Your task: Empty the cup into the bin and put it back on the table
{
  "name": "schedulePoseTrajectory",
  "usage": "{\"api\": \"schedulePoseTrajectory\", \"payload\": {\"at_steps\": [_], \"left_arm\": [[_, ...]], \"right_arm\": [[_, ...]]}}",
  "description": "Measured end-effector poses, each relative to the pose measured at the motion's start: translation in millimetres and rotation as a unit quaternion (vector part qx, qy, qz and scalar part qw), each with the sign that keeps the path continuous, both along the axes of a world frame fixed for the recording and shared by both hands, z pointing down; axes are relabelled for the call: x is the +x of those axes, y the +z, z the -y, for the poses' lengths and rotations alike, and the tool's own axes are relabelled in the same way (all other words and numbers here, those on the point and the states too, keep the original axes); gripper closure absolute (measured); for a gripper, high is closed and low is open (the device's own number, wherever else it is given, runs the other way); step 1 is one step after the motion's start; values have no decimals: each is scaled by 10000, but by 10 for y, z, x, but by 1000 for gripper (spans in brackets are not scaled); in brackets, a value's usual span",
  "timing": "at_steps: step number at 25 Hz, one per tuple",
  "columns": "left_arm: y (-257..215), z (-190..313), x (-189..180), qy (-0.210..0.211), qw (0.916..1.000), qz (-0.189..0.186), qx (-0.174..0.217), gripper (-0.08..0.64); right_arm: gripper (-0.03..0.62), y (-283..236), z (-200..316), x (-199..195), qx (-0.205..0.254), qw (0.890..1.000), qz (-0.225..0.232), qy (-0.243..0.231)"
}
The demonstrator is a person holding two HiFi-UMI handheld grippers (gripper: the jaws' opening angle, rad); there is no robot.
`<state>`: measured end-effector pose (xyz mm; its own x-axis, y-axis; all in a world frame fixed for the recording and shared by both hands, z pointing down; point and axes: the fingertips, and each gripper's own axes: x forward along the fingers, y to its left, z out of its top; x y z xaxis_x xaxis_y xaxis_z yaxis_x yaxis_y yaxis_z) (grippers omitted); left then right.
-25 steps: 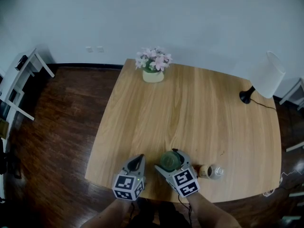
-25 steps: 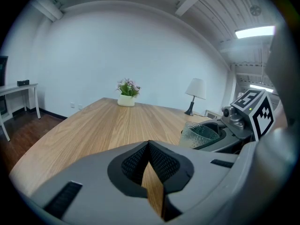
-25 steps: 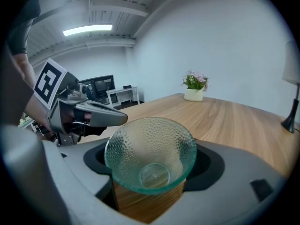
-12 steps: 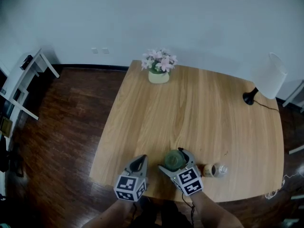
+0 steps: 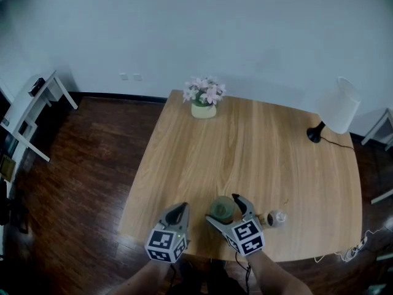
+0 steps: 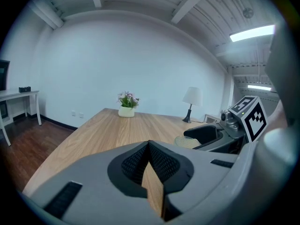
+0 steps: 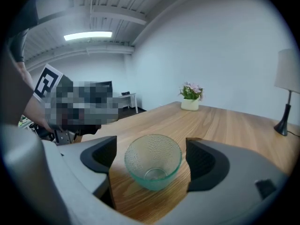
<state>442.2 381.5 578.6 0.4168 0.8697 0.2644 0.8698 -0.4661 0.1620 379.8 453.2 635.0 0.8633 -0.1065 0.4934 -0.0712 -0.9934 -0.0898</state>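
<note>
A green dimpled glass cup [image 5: 221, 208] stands upright and empty on the wooden table [image 5: 245, 146], near its front edge. My right gripper [image 5: 224, 209] straddles it with jaws wide open. In the right gripper view the cup [image 7: 153, 160] sits between the two pads [image 7: 200, 159] with a gap on each side. These jaws have just been opening off the cup. My left gripper [image 5: 179, 210] hovers just left of it, over the table's front edge. In the left gripper view its jaws [image 6: 149, 147] meet, with nothing between them. No bin shows in any view.
A small bottle [image 5: 273, 218] lies on the table right of the cup. A flower pot [image 5: 203, 98] stands at the far edge and a white lamp [image 5: 335, 106] at the far right corner. A white desk [image 5: 31, 112] stands on the dark floor at left.
The right jaws have spread away from the cup, which stays standing on the table. Both grippers have lifted slightly. The head view has shifted a little.
</note>
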Motion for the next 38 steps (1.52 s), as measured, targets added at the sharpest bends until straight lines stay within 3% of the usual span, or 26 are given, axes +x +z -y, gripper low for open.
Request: {"api": "schedulePoseTrajectory", "payload": {"at_steps": [18, 21, 24, 27, 29, 34, 36, 38], "left_arm": [[-1077, 553, -315, -83, 9950, -687, -714, 568], [-1266, 640, -376, -112, 9930, -775, -888, 568], [-1433, 749, -447, -128, 9911, -739, -1096, 568], [-1580, 843, -512, -123, 9900, -724, -1206, 568], [-1662, 898, -559, -86, 9892, -756, -1249, 569], [-1859, 1077, -606, -200, 9862, -798, -1434, 568], [-1916, 1117, -630, -200, 9857, -838, -1450, 568], [-1950, 1183, -609, -307, 9849, -781, -1512, 568]], "right_arm": [[125, -1264, 403, -402, -114, 9961, -864, -136], [203, -1499, 434, -482, -74, 9947, -1023, -103], [220, -1743, 503, -570, 32, 9927, -1201, -97], [359, -1974, 562, -666, -74, 9897, -1426, -124], [393, -2072, 601, -717, -119, 9884, -1501, -172], [397, -2169, 639, -801, -97, 9874, -1562, -237], [453, -2205, 634, -845, -101, 9865, -1621, -209], [459, -2251, 640, -884, -123, 9851, -1702, -202]]}}
